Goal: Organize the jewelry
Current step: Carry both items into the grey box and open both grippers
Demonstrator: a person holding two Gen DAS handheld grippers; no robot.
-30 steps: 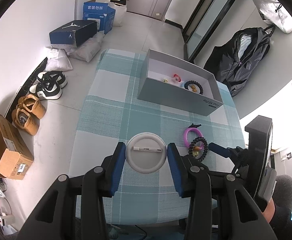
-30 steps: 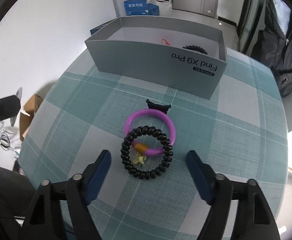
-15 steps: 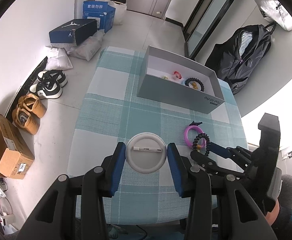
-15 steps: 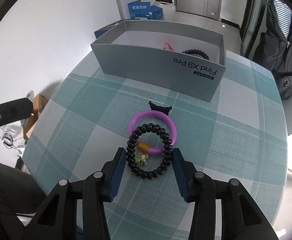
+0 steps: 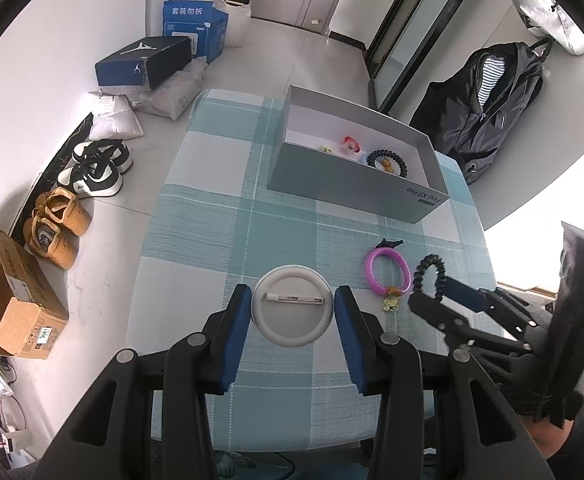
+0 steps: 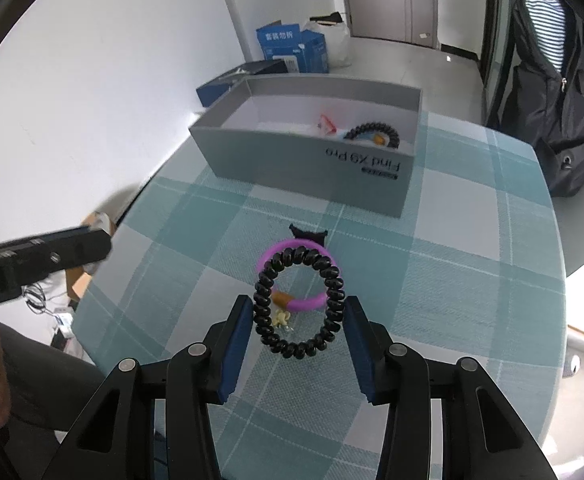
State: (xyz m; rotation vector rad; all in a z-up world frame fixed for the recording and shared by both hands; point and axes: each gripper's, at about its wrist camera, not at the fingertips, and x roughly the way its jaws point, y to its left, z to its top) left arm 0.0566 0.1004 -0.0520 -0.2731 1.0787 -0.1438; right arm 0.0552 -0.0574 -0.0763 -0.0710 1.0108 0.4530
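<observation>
On the table, near: right gripper (image 6: 297, 322) clenched on black coil band (image 6: 298, 302)
Left gripper (image 5: 292, 312): grasping white dish (image 5: 292, 322)
Far: grey box (image 5: 352, 188)

floor, left of the jaws: tan shoes (image 5: 54, 226) | black-and-white sneakers (image 5: 96, 166) | cardboard box (image 5: 10, 300) | far right beyond them: black jacket (image 5: 488, 108)

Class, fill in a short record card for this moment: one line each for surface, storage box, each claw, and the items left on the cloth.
surface: table with teal checked cloth
storage box: grey box, open, already holding a black coil band
left claw: shut on round white case
right claw: shut on black spiral hair tie, raised off the cloth
left on cloth: purple ring, small black clip
</observation>
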